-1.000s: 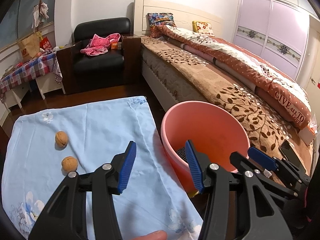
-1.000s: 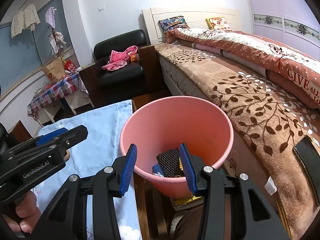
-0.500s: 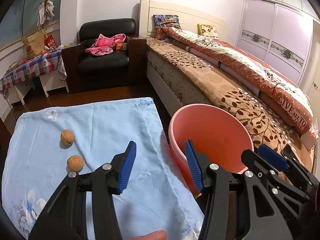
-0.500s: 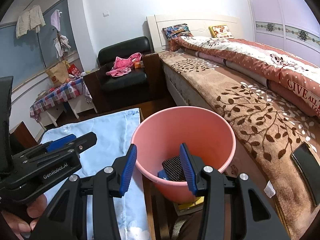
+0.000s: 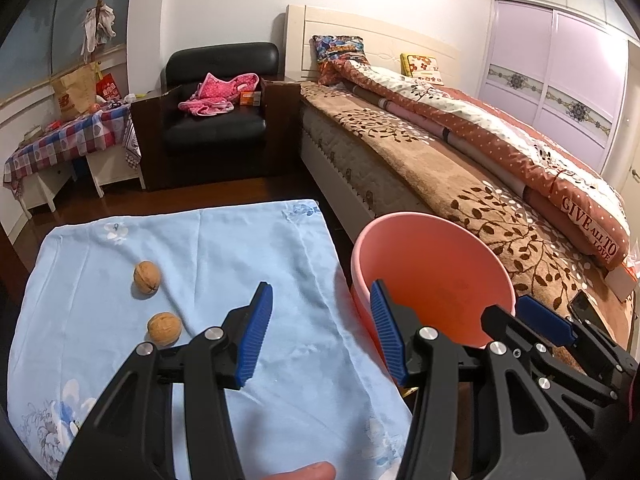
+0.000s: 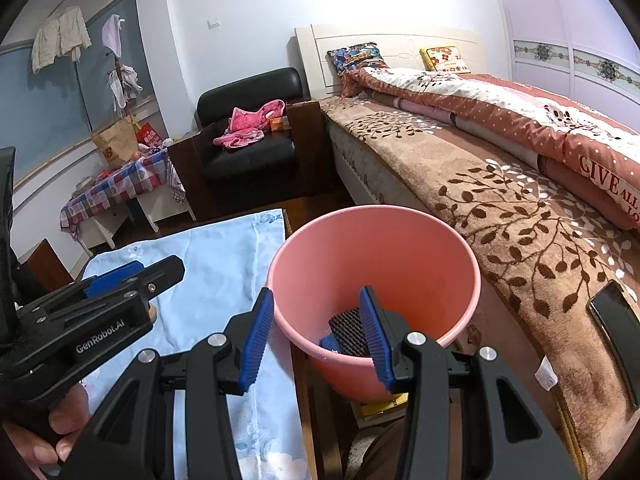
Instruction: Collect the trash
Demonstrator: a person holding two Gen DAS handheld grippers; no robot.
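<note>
Two walnuts [image 5: 146, 276] [image 5: 164, 328] lie on a light blue cloth [image 5: 224, 256] covering a table. A pink bin [image 5: 432, 280] stands just right of the cloth; in the right wrist view the bin [image 6: 376, 248] holds a dark ribbed item [image 6: 350, 331] and something blue. My left gripper [image 5: 320, 334] is open and empty, above the cloth's right edge near the bin. My right gripper [image 6: 316, 342] is open and empty, above the bin's near rim. The left gripper also shows in the right wrist view [image 6: 120, 280].
A bed [image 5: 460, 152] with a brown leaf blanket runs along the right. A black armchair [image 5: 216, 120] with pink cloth stands at the back. A checkered side table [image 5: 68, 140] is at back left. A phone [image 6: 618, 320] lies on the bed.
Both grippers have drawn back and risen a little; the bin and walnuts sit lower and farther in view. Both stay open and empty.
</note>
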